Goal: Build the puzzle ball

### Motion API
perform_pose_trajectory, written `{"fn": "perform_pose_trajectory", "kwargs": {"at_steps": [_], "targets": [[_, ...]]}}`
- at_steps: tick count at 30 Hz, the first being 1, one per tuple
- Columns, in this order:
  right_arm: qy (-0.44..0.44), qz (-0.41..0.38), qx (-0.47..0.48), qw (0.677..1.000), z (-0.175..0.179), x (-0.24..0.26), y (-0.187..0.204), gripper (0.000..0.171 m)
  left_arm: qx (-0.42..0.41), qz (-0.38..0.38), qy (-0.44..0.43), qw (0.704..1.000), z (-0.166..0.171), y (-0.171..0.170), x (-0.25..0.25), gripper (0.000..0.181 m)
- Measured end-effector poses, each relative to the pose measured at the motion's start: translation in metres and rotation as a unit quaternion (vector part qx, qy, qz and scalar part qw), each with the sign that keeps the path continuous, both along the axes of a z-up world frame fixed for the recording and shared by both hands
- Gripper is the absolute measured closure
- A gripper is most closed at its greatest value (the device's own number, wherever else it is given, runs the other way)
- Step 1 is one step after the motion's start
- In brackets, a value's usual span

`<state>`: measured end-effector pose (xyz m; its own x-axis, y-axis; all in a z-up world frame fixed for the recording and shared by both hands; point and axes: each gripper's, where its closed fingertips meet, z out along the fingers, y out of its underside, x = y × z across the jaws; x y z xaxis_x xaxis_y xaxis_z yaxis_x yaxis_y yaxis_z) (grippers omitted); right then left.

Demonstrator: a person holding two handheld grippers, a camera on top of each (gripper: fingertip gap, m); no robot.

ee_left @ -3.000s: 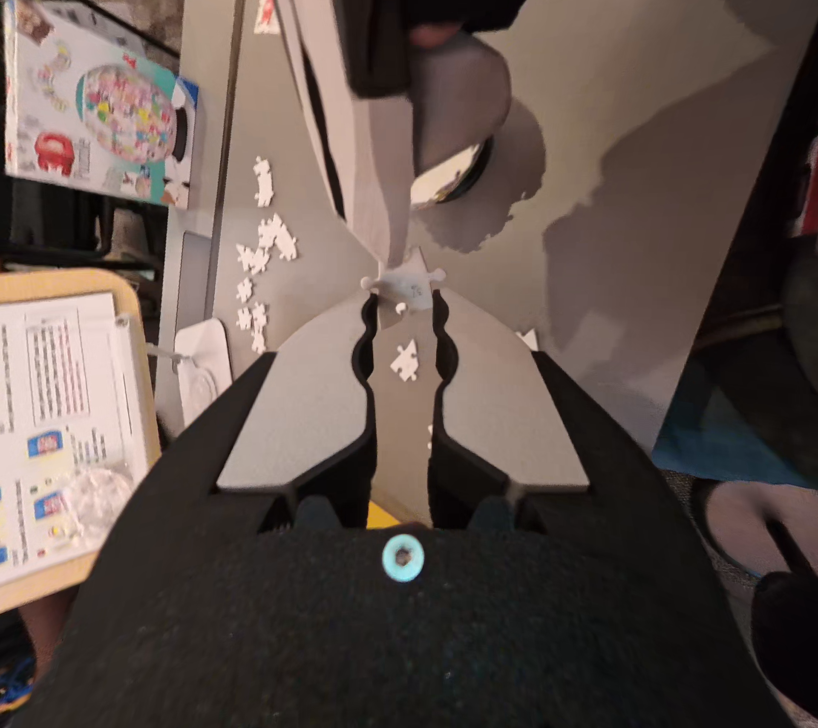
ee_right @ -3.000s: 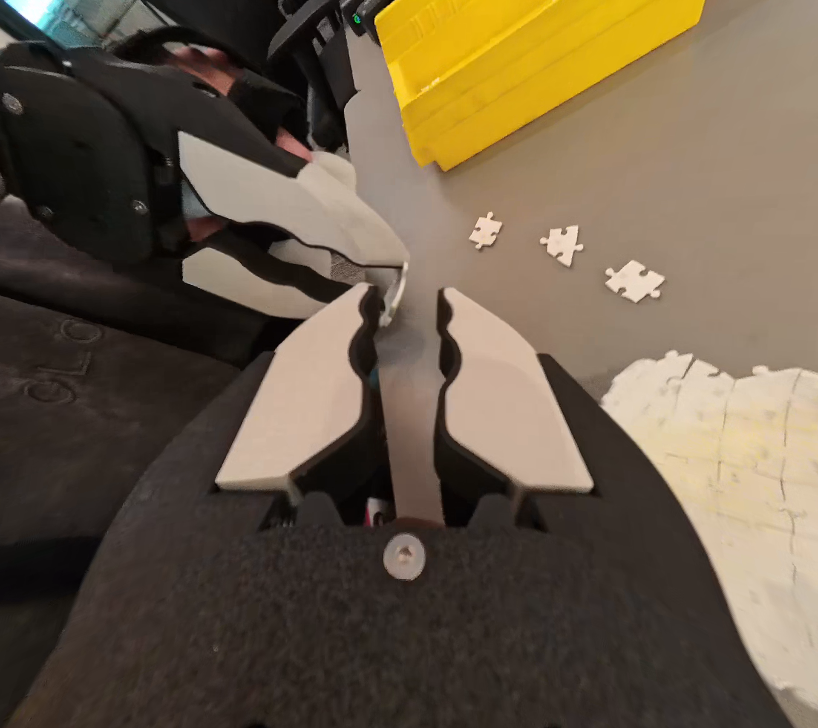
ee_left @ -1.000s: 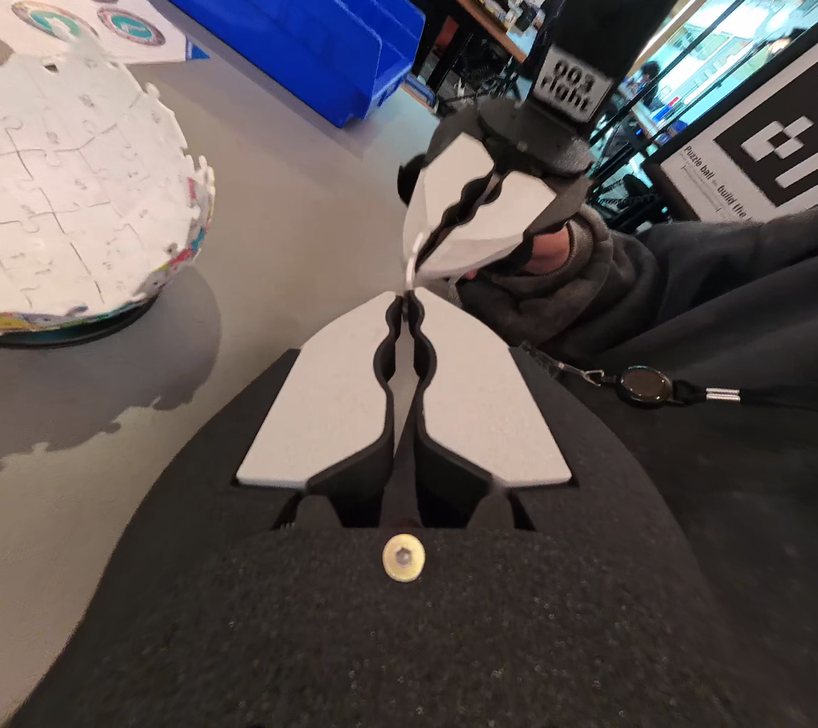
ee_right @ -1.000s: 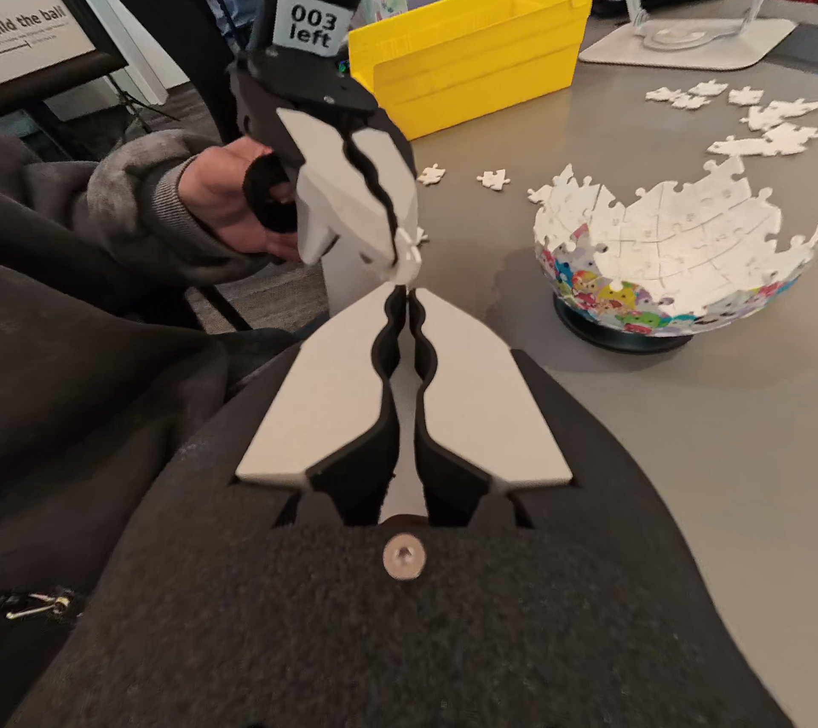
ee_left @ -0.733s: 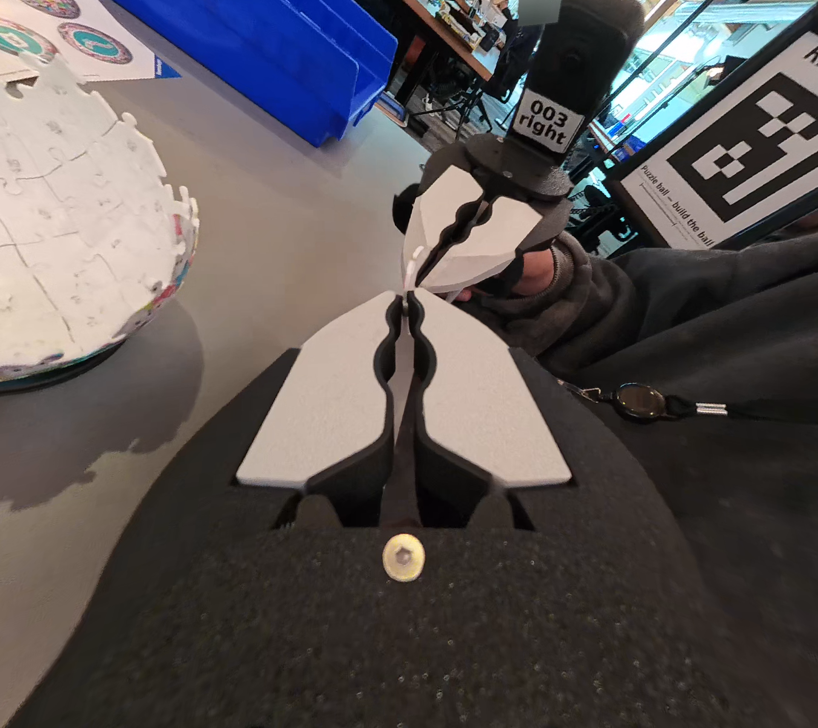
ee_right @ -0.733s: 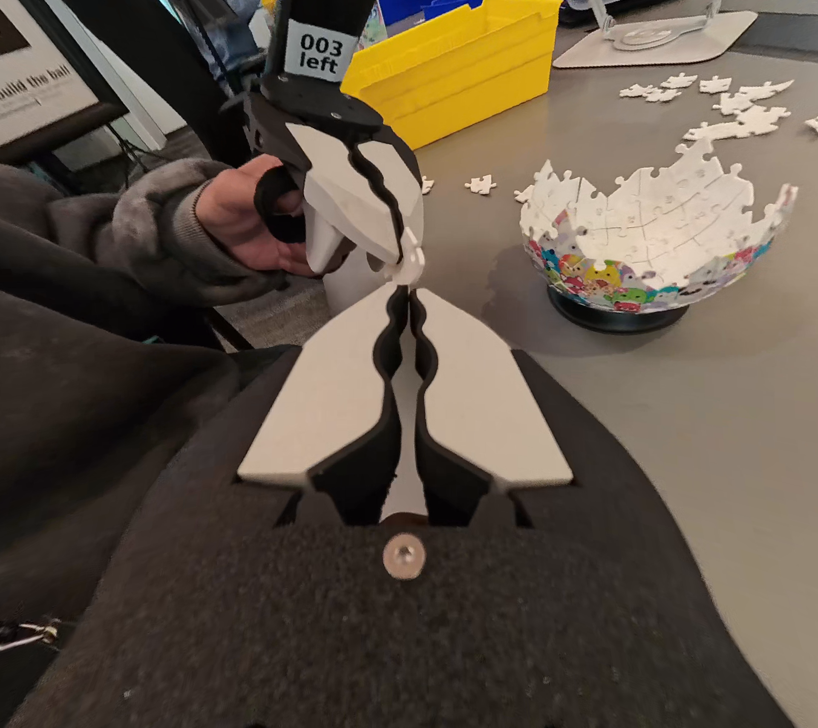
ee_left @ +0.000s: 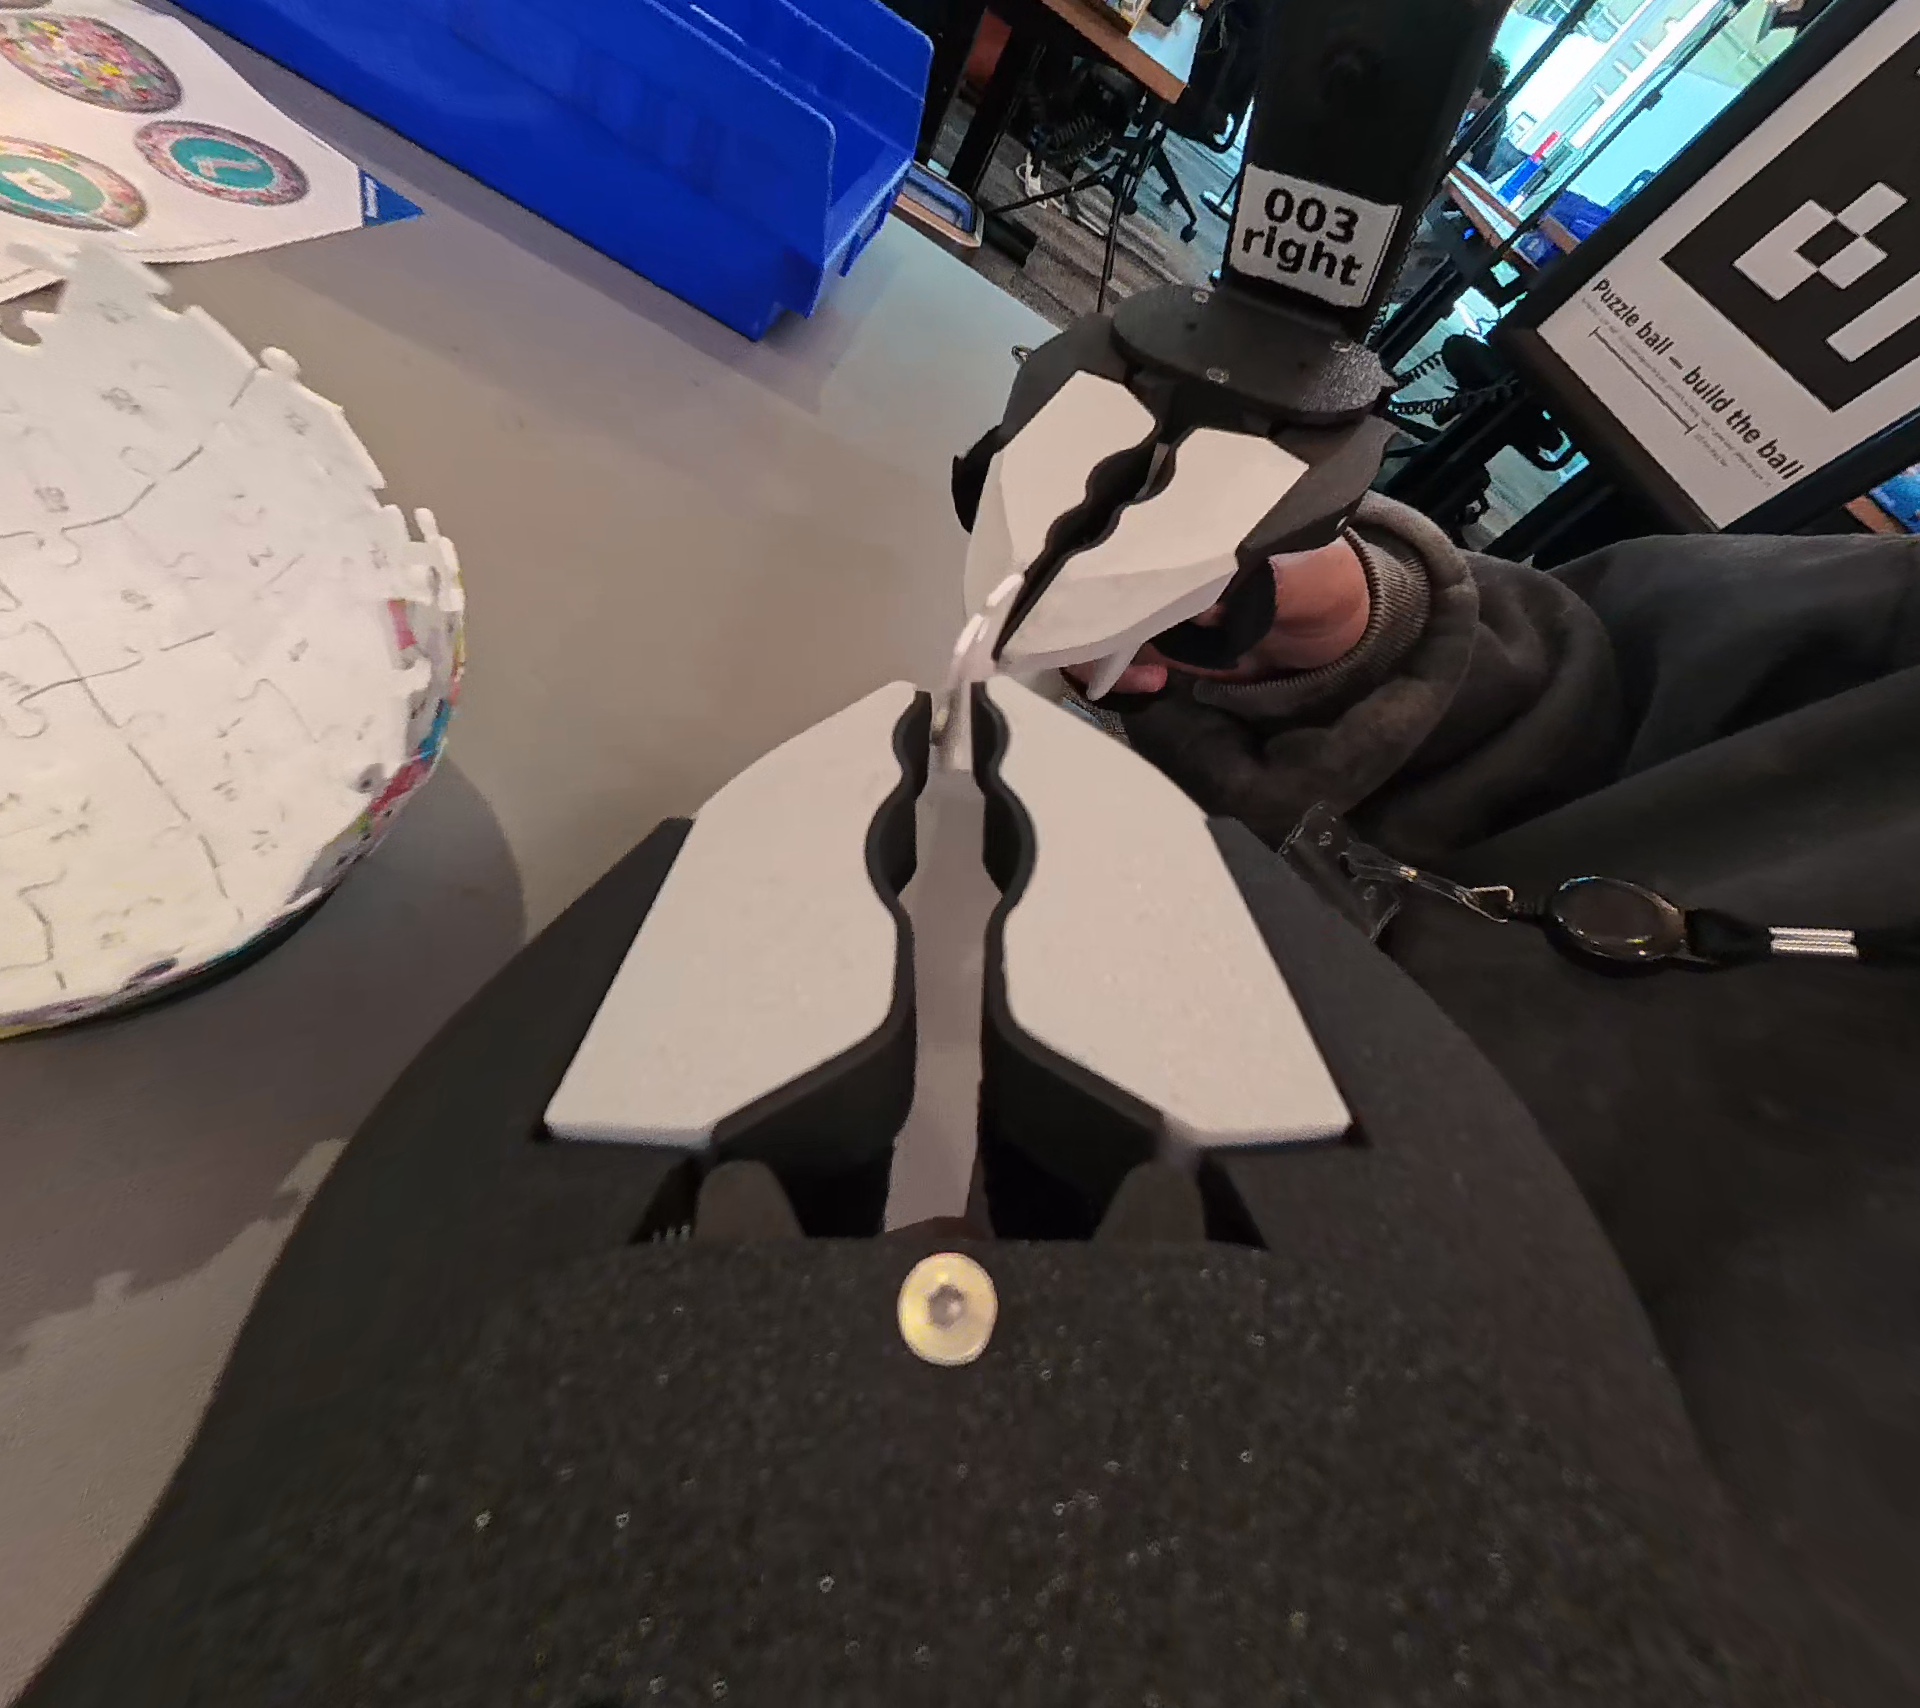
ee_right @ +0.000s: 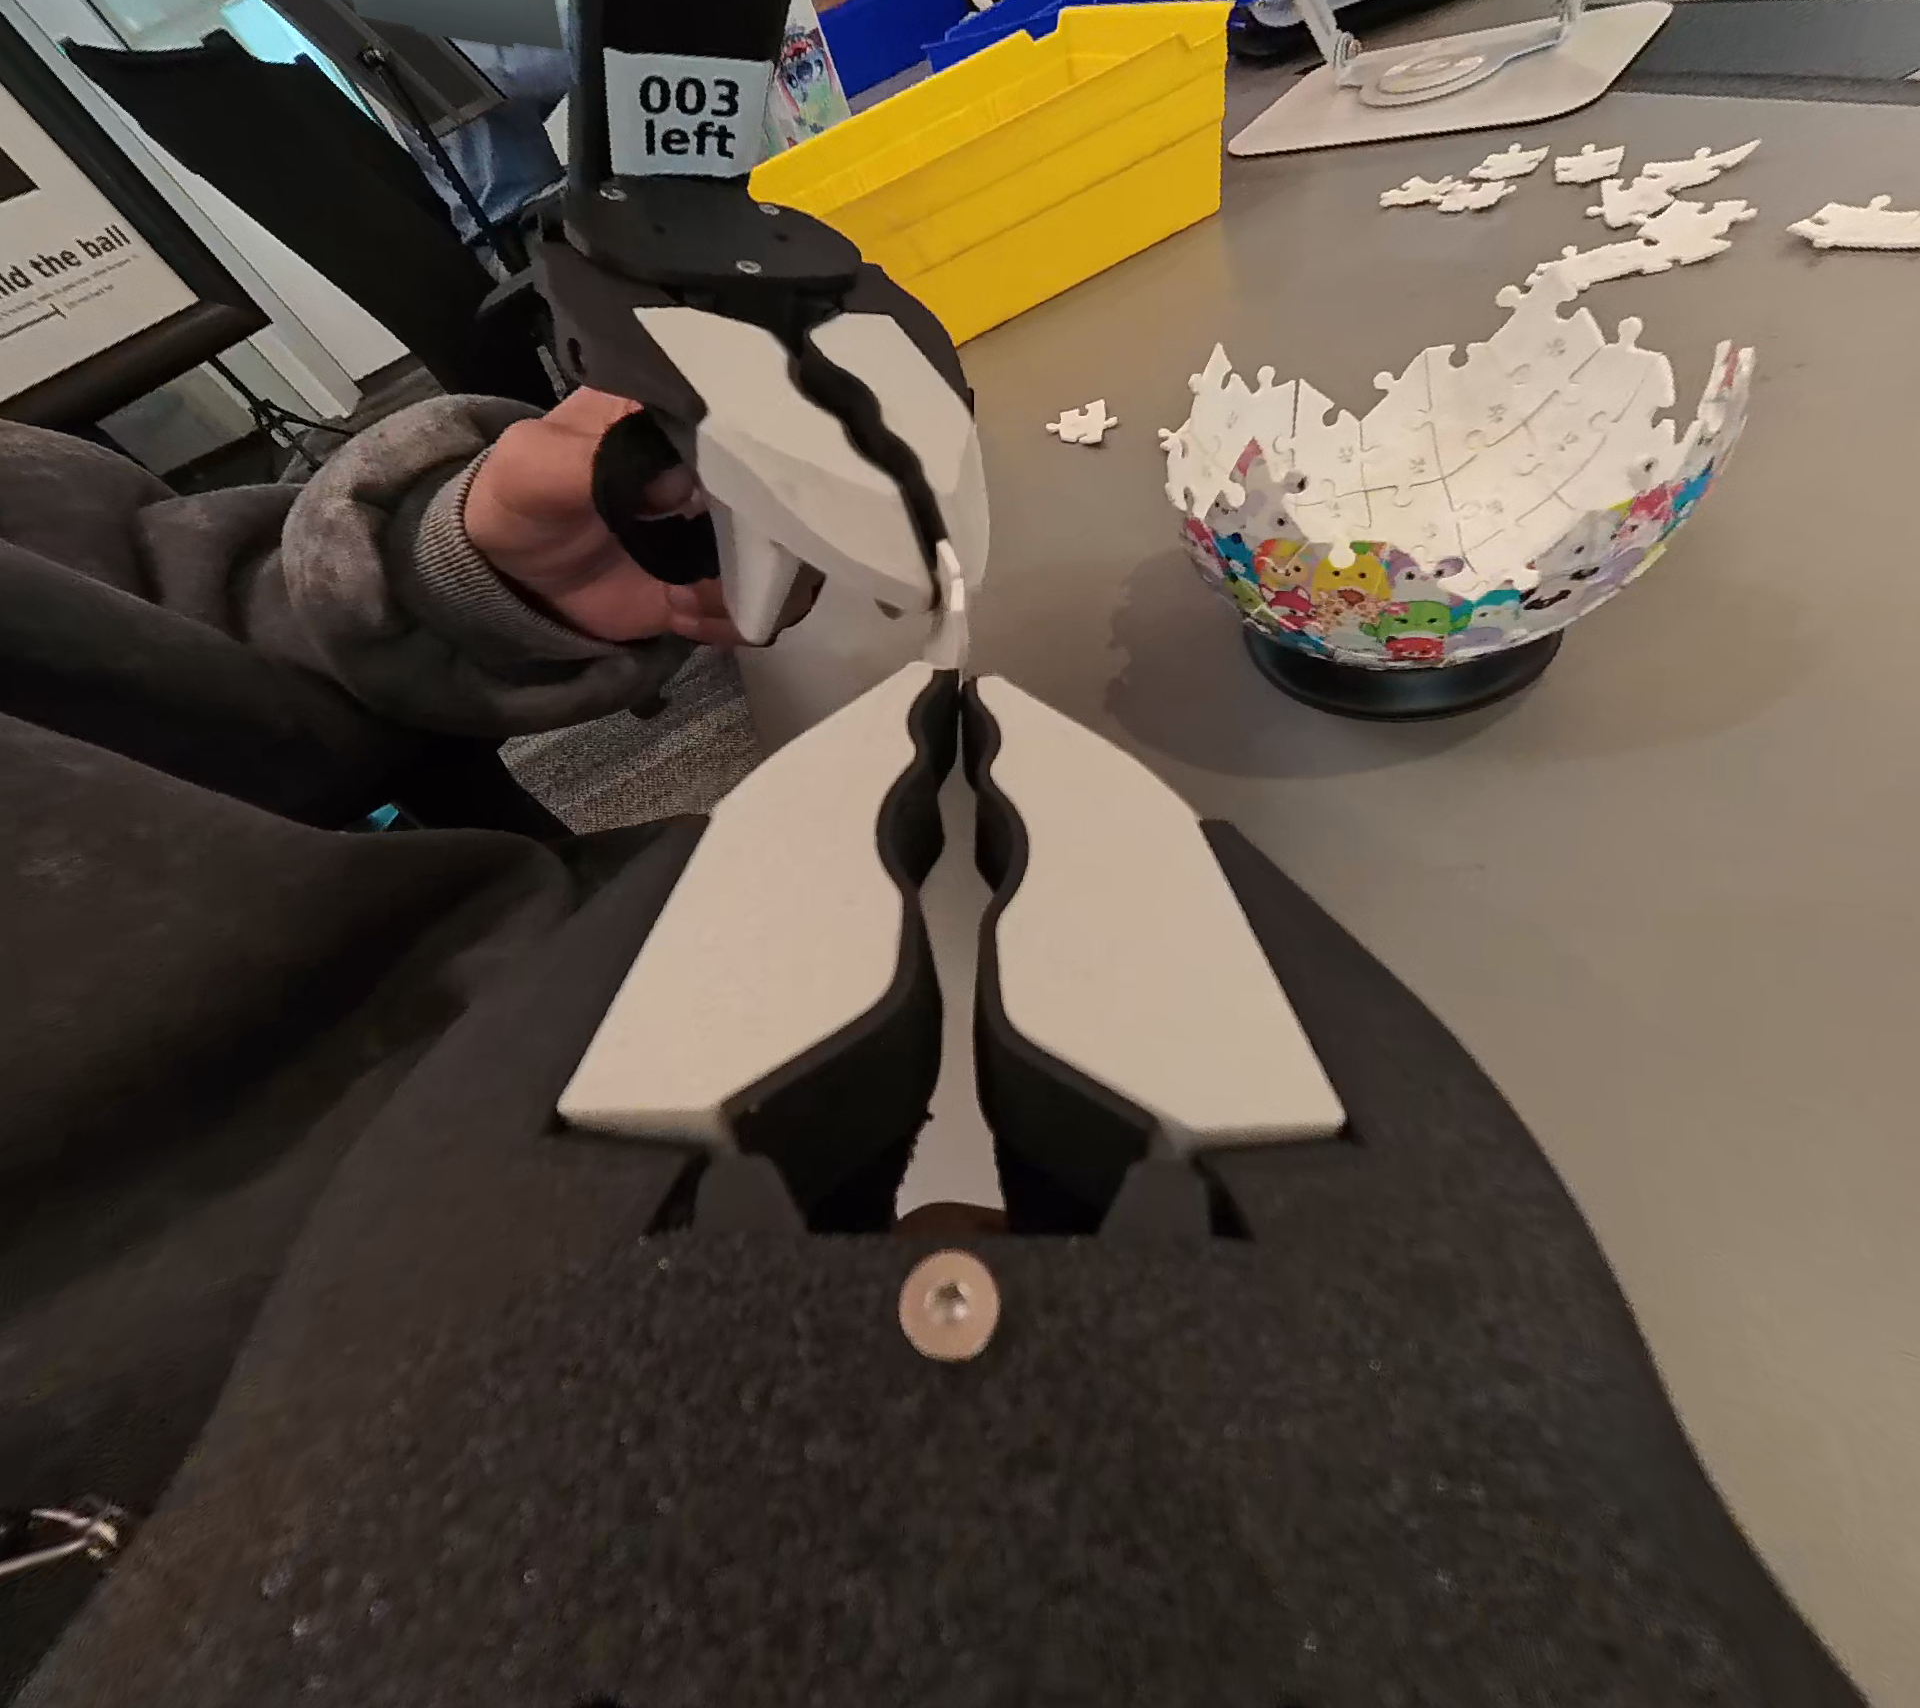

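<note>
A white puzzle piece [ee_left: 971, 635] hangs edge-on between both grippers, above the table's near edge. My right gripper [ee_right: 956, 682] is shut on it; in the left wrist view the right gripper [ee_left: 992, 630] points down with the piece sticking out of its tips. My left gripper [ee_left: 948, 697] has its jaws slightly apart, with the piece's lower end still between the tips. It also shows in the right wrist view [ee_right: 940, 583]. The half-built puzzle ball [ee_right: 1455, 463], white inside and colourful outside, sits on a black ring stand [ee_right: 1392, 682]; it also shows at the left in the left wrist view [ee_left: 156, 619].
Loose white pieces [ee_right: 1662, 204] lie behind the ball and one piece [ee_right: 1081, 420] lies left of it. A yellow bin [ee_right: 1039, 141] and a document stand [ee_right: 1455, 69] are at the back. A blue bin [ee_left: 468, 27] and a printed sheet [ee_left: 156, 100] lie beyond the ball. My two grippers' fingertips are within a few centimetres of each other.
Both grippers rose from the table and met tip to tip at the piece the left held. The right shut on it. In the last second the left jaws parted slightly.
</note>
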<state>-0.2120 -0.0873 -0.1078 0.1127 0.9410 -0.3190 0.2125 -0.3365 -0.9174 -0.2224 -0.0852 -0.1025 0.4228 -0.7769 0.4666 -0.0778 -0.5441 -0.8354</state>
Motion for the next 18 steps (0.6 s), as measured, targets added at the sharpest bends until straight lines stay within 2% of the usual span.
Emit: {"fn": "perform_pose_trajectory", "kwargs": {"at_steps": [3, 8, 14, 18], "targets": [[0.014, -0.005, -0.003, 1.0, 0.004, 0.001, 0.003, 0.17, -0.012, -0.01, -0.008, 1.0, -0.001, -0.002, 0.0, 0.18], [0.031, -0.007, -0.016, 0.999, 0.009, 0.003, 0.005, 0.171, -0.017, -0.025, 0.027, 0.999, -0.012, -0.009, 0.008, 0.18], [0.034, -0.007, -0.01, 0.999, 0.01, 0.003, 0.007, 0.171, -0.018, -0.018, 0.021, 0.999, -0.01, -0.009, 0.008, 0.18], [0.033, 0.004, -0.027, 0.999, 0.006, 0.001, 0.007, 0.155, -0.027, -0.003, -0.014, 1.0, -0.003, -0.004, 0.001, 0.18]]}}
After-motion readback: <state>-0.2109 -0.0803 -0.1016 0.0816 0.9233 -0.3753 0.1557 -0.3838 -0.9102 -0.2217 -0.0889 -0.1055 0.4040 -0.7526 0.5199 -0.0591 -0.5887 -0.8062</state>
